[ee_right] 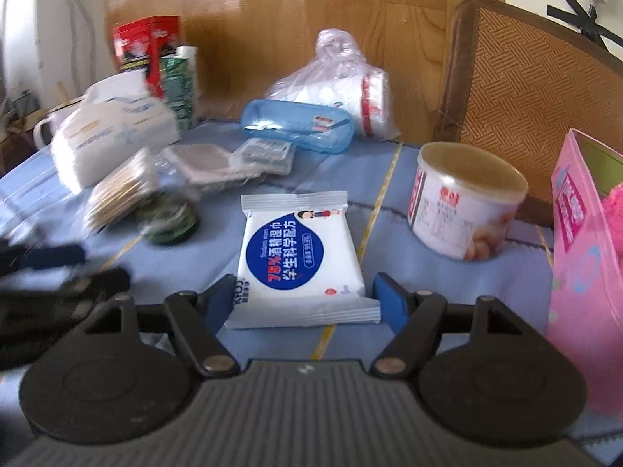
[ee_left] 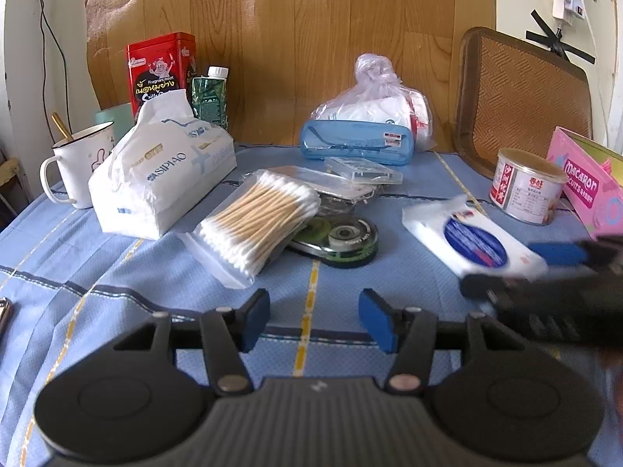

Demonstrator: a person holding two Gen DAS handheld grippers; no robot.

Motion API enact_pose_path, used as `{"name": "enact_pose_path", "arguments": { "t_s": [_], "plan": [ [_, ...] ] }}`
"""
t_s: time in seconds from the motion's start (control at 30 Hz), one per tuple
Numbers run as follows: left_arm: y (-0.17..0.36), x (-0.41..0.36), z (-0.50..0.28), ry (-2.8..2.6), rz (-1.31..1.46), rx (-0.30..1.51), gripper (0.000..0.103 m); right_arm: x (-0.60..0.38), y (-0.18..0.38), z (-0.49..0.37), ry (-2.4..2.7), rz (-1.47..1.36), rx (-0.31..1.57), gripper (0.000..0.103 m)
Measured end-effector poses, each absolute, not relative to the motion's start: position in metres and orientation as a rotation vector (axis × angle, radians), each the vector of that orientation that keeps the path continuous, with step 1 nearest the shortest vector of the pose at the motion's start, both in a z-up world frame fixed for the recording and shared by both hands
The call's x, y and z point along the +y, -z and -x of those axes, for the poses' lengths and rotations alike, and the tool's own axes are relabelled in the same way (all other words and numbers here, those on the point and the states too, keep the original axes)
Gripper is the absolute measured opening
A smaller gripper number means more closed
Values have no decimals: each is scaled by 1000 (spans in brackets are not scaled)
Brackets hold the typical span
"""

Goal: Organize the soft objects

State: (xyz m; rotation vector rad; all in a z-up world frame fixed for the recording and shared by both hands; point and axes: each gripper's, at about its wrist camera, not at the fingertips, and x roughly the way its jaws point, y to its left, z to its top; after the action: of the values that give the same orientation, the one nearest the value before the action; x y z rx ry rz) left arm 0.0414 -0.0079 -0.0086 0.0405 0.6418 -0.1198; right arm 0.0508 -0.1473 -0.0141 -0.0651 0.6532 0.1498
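Observation:
My right gripper (ee_right: 305, 303) is shut on a white wet-wipes pack (ee_right: 301, 260) with a blue oval label, gripping its near end between both blue pads and holding it just above the blue cloth. In the left wrist view the same wipes pack (ee_left: 473, 235) shows at the right, with the blurred right gripper (ee_left: 518, 268) on it. My left gripper (ee_left: 313, 321) is open and empty over the cloth near the front. A white tissue pack (ee_left: 161, 179), a bag of cotton swabs (ee_left: 261, 220) and a knotted plastic bag (ee_left: 379, 105) lie farther back.
A mug (ee_left: 76, 165), red tin (ee_left: 161, 68) and green carton (ee_left: 210, 97) stand back left. A blue case (ee_left: 354, 144), clear boxes (ee_left: 362, 169) and green tape rolls (ee_left: 338, 239) sit mid-table. A can (ee_right: 465, 210), pink box (ee_right: 584, 257) and woven chair back (ee_right: 533, 97) stand right.

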Motion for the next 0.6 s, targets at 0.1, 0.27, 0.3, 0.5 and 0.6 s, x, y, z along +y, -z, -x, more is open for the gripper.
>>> {"name": "enact_pose_path", "arguments": {
  "t_s": [0.1, 0.27, 0.3, 0.5, 0.6],
  "plan": [
    [9, -9, -42, 115, -50, 642, 53, -155, 14, -26, -188, 58, 642, 78],
    [9, -11, -42, 105, -64, 642, 56, -170, 16, 13, -226, 94, 621, 78],
    [9, -11, -42, 103, -67, 642, 56, -175, 17, 21, -231, 92, 615, 78],
    [10, -13, -43, 90, -81, 639, 59, -200, 16, 37, -202, 47, 596, 81],
    [10, -13, -43, 82, -86, 638, 61, -210, 17, 36, -180, -13, 598, 85]
  ]
}}
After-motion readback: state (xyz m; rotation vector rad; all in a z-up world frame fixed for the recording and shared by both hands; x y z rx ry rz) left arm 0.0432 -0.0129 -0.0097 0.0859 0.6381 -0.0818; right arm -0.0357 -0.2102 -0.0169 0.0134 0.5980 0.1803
